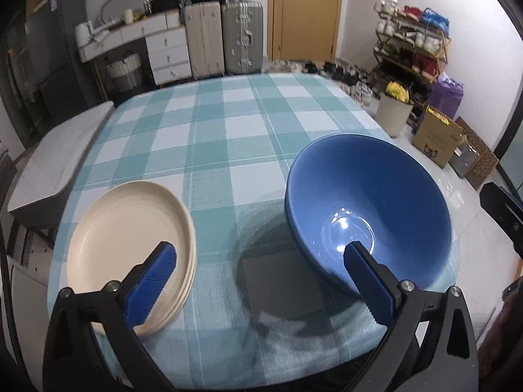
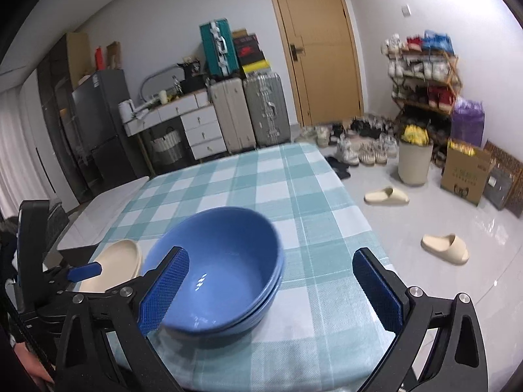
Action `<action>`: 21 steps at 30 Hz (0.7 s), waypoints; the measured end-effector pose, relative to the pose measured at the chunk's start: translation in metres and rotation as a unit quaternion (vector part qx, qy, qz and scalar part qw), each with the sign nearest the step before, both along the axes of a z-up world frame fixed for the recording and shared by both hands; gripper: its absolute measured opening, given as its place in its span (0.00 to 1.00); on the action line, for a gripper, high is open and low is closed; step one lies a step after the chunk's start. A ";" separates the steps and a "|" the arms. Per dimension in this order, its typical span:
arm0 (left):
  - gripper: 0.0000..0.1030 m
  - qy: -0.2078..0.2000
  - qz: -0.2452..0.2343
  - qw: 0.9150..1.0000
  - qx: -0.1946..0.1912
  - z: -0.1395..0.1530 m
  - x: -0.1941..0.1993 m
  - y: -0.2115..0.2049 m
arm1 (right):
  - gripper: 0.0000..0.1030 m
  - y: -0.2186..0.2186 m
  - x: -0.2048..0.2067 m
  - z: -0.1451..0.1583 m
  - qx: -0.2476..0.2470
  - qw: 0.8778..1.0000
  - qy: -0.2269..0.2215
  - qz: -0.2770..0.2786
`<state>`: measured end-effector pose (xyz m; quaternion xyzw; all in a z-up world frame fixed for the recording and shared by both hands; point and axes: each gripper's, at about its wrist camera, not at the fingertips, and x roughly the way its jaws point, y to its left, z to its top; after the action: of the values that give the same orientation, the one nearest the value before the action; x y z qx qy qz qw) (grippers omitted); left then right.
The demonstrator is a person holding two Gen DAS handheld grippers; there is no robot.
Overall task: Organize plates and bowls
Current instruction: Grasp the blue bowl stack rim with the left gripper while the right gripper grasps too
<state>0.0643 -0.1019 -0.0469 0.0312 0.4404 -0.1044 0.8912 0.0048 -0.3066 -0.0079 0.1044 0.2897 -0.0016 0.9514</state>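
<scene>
Now I'm hovering both tools over the near end of the counter point(image 1: 228, 124), which is wearing a teal-and-white checked cloth. My left tool point(image 1: 260, 277) is spread wide and gripping nothing; one blue pad sits in front of the cream plates point(image 1: 130, 238), the other in front of the blue bowls point(image 1: 366, 205). My right tool point(image 2: 271, 287) is also gaping wide and carrying nothing, its left pad overlapping the bowls' near rim in view; whether it touches I can't tell.

Plates are lying nested in one stack, three rims showing along the right edge, at the near left of the counter. Bowls are nested too: the right wrist view shows layered rims, at least two, maybe three. The two stacks are sitting near each other but apart, like with like, so sorting by kind looks done or close to it. Nothing else to sort is showing on the cloth.

I'm judging both tools are wide because nothing needs carrying right now. Risk: the bowl stack is sitting near the counter's right edge, so a bump from my right tool could push it off.
</scene>
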 end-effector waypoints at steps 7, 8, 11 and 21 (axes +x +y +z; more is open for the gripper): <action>1.00 0.071 -0.023 0.997 -0.028 -0.010 0.049 -0.003 | 0.99 -0.024 0.070 -0.024 0.057 0.993 0.100 0.023; 1.00 0.082 -0.031 0.996 -0.034 -0.012 0.054 -0.005 | 0.99 -0.024 0.075 -0.029 0.061 0.991 0.112 0.030; 1.00 0.135 -0.053 0.988 -0.047 -0.022 0.070 -0.015 | 0.99 -0.028 0.097 -0.049 0.089 0.980 0.171 0.045; 0.97 0.204 -0.106 0.972 -0.043 -0.042 0.089 -0.034 | 0.94 -0.028 0.122 -0.081 0.121 0.956 0.256 0.074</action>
<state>0.1530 -0.1356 -0.0892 0.0172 0.6019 -0.2213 0.7671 0.1265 -0.3343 -0.0889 0.1931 0.5284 0.0770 0.8232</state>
